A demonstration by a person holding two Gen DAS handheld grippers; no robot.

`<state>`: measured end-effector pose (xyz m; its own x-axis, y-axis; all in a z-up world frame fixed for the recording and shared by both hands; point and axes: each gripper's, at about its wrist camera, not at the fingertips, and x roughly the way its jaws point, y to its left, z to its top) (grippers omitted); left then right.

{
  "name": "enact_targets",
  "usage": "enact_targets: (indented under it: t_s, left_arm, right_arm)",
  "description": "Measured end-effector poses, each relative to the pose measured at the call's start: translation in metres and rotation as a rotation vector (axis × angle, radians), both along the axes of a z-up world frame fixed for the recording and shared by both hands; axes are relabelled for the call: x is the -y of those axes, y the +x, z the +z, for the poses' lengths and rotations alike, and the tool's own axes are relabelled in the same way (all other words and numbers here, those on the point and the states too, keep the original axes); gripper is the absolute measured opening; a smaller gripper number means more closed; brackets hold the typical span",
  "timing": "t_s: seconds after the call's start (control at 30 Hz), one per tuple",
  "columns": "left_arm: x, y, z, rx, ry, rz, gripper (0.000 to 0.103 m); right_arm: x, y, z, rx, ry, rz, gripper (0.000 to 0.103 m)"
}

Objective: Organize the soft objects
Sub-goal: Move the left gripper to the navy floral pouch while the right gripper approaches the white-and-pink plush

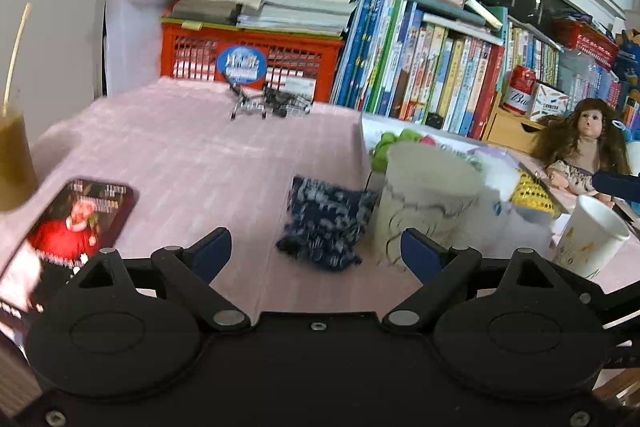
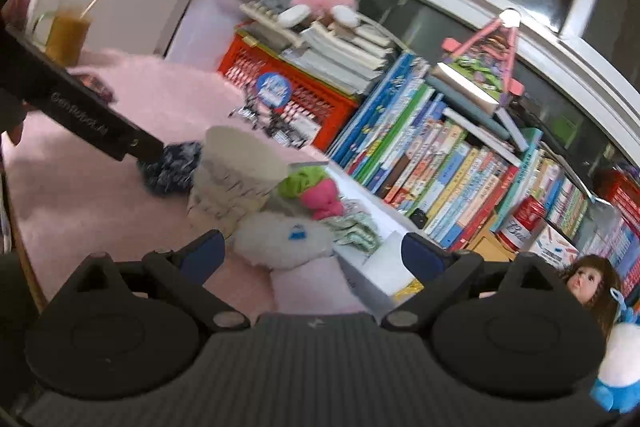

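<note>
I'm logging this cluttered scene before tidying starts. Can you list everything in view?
dark blue patterned cloth: 1, on pink cover
fabric bucket: 1, off-white, right of cloth
white fluffy item: 1, beside bucket
green and pink soft pieces: behind bucket
phone: 1, screen lit, left
drink with straw: 1, brownish, far left
paper cup: 1, white, right
doll: 1, brown hair, right
red crate: 1, back
books: many, back
left hand-held gripper: open
right hand-held gripper: open

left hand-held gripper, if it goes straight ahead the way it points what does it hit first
Most likely the dark blue patterned cloth bundle lying on the pink cover, just ahead between the open fingers of the left hand-held gripper. The pale cup stands slightly right of that line; depth is uncertain.
</note>
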<state>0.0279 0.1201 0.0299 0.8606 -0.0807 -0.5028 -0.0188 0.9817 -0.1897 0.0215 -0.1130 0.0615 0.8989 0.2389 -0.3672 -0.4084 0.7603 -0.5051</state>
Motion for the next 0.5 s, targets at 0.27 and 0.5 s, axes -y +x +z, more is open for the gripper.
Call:
enact_targets:
  t_s: [0.27, 0.5]
  left_arm:
    - [-0.005, 0.010, -0.017, -0.025, -0.066, 0.016, 0.083]
    - [-0.003, 0.025, -0.025, -0.053, -0.048, -0.002, 0.072]
  right_arm:
    - [-0.010, 0.010, -0.016, -0.036, -0.076, -0.042, 0.091]
    - [-0.015, 0.015, -0.024, -0.081, -0.157, -0.015, 0.089]
